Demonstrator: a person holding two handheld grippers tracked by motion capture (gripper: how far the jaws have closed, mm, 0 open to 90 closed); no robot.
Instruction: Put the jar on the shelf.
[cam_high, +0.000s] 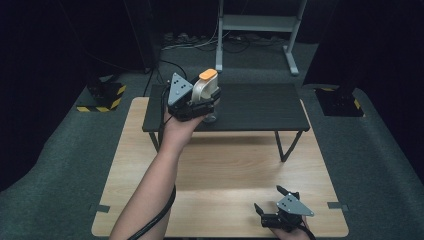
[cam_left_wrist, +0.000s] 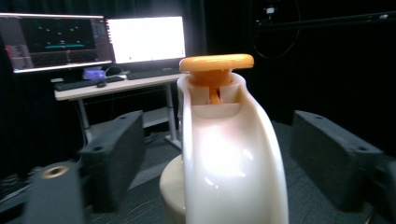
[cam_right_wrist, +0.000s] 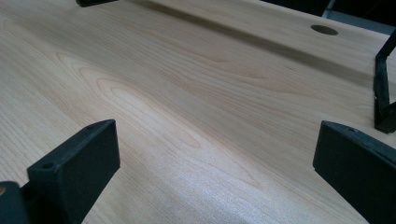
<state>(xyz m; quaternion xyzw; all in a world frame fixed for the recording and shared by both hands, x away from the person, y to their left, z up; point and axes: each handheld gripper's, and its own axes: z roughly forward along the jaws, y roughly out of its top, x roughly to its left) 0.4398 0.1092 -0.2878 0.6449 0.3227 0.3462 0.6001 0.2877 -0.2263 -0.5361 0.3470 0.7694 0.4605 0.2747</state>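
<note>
On the black shelf (cam_high: 260, 107) over our bench (cam_high: 220, 170), our left tool (cam_high: 200, 102) stands apart around the dispenser (cam_high: 205, 90); our right tool (cam_high: 272, 202) rests apart.

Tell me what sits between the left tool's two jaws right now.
A white dispenser with an orange cap stands between the left tool's jaws, with gaps either side, in the left gripper view.

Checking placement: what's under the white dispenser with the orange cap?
The white dispenser stands on the black shelf, between the open left tongs. Its rounded cream base meets the dark surface; the contact patch is hidden behind the body.
</note>
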